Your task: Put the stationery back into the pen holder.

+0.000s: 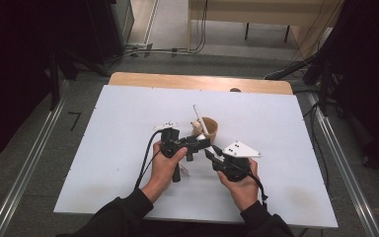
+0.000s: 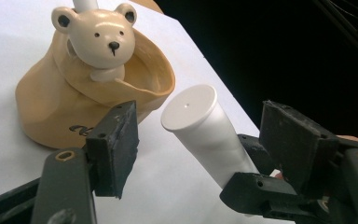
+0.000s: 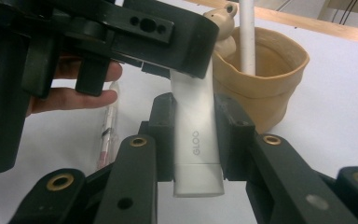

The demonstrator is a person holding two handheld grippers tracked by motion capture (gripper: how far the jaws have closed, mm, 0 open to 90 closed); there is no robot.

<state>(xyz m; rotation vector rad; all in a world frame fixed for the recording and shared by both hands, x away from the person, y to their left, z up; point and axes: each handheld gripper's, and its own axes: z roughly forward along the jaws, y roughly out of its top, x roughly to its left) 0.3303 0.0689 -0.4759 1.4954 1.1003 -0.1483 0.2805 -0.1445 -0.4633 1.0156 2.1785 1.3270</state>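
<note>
A white tube (image 3: 196,140) printed "GLOO" is clamped by its flat end between the pads of my right gripper (image 3: 198,135). Its round cap (image 2: 189,107) points up between the jaws of my left gripper (image 2: 207,140), which stand open with a gap on each side of the cap. In the high view the left gripper (image 1: 203,143) and right gripper (image 1: 216,152) meet tip to tip at mid-table. Just behind them stands a tan cup (image 2: 74,102) with a cream bear figure (image 2: 98,32) on its rim and a white stick (image 3: 247,32) standing in it.
A thin clear pen-like item (image 3: 107,135) with a pink part lies on the white board (image 1: 128,123) under my left hand. The board covers a wooden table (image 1: 177,80). Dark stands and cables line both sides beyond the table.
</note>
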